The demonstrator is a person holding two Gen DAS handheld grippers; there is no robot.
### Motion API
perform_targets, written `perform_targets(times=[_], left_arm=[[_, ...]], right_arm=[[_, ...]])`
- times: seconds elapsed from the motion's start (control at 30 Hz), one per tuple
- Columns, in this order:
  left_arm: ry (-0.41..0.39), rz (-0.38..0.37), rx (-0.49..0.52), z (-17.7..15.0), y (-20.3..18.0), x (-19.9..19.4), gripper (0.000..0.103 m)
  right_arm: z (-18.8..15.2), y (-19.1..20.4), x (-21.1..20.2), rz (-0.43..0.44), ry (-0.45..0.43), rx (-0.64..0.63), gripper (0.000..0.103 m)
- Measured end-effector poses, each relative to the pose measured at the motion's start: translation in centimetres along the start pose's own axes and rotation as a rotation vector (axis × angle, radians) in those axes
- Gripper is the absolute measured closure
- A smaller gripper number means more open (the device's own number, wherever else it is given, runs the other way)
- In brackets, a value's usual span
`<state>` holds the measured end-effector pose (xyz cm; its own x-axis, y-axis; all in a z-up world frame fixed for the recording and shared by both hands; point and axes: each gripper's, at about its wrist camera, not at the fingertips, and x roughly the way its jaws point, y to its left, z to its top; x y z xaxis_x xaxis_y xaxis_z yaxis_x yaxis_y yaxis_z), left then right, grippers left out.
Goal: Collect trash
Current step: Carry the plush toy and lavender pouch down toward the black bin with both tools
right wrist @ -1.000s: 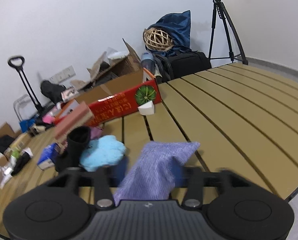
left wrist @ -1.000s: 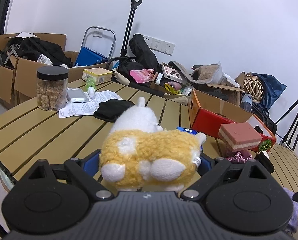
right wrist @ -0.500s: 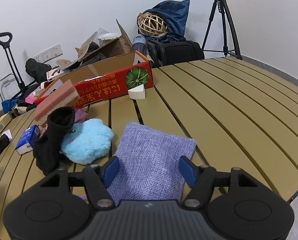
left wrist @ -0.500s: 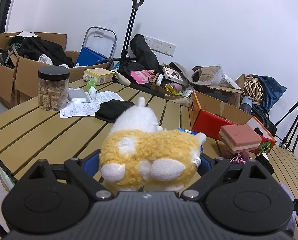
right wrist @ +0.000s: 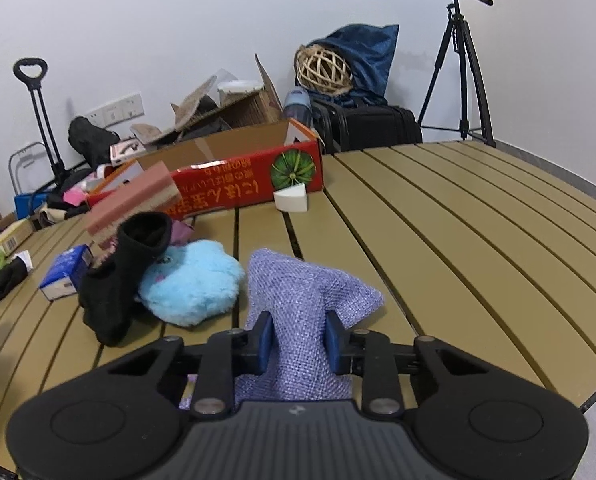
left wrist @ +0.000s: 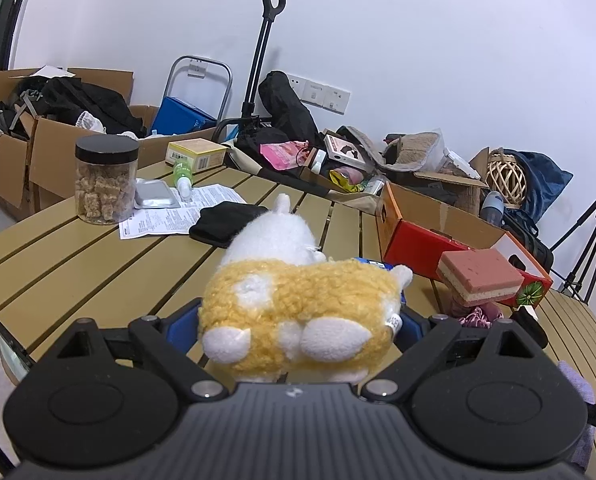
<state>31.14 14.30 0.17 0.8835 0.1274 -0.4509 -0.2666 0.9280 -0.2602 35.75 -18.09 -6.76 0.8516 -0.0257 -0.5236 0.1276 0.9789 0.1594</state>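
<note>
My left gripper (left wrist: 298, 328) is shut on a yellow and white plush toy (left wrist: 298, 300), held above the slatted wooden table (left wrist: 77, 264). My right gripper (right wrist: 298, 336) is shut on a purple woven pouch (right wrist: 302, 304) and pinches its middle, with its far end bunched up over the table (right wrist: 458, 240). A red cardboard box (right wrist: 233, 188) with an open top lies across the table; it also shows in the left wrist view (left wrist: 430, 236).
Beside the pouch lie a blue fluffy toy (right wrist: 193, 284), a black sock (right wrist: 125, 272), a small blue box (right wrist: 65, 272), a pink sponge block (right wrist: 137, 200) and a white wedge (right wrist: 291, 200). A jar (left wrist: 105, 180), papers (left wrist: 169, 216) and black cloth (left wrist: 225, 224) sit left.
My right gripper's fingers have closed on the purple pouch, squeezing it so that it bunches up. The left gripper keeps holding the plush toy and has barely moved.
</note>
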Motion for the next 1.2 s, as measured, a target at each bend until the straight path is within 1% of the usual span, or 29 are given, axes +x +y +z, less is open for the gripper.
perform_targets(times=[0.13,0.27,0.43,0.6,0.8,1.07,1.2], left_arm=[[-0.010,0.010,0.001,0.0,-0.2,-0.3,0.010],[-0.020,0.001,0.020,-0.7,-0.9,-0.8,0.010],[-0.050,-0.053,0.029,-1.8,-1.6,-2.4,0.010],[-0.090,-0.075,0.038,-2.5,-2.0,-4.4,0.010],[-0.131,-0.081,0.057,-3.8,-2.4,-7.0,0.010],[-0.121,-0.104,0.078,-6.0,-3.4,-9.7,0.010],[-0.122,-0.115,0.106,-6.9,-3.7,-11.5,0.010]], right_arm=[[0.3,-0.4,-1.4,0.017,-0.034,0.014,0.077],[0.3,-1.0,-3.4,0.038,-0.066,0.024,0.077],[0.2,-2.1,-6.4,0.064,-0.099,0.022,0.077],[-0.3,-3.1,-9.3,0.085,-0.125,0.008,0.077],[-1.7,-3.8,-12.3,0.124,-0.139,-0.012,0.077],[-4.2,-4.4,-15.0,0.172,-0.141,-0.029,0.077],[-5.5,-4.5,-16.2,0.194,-0.136,-0.035,0.077]])
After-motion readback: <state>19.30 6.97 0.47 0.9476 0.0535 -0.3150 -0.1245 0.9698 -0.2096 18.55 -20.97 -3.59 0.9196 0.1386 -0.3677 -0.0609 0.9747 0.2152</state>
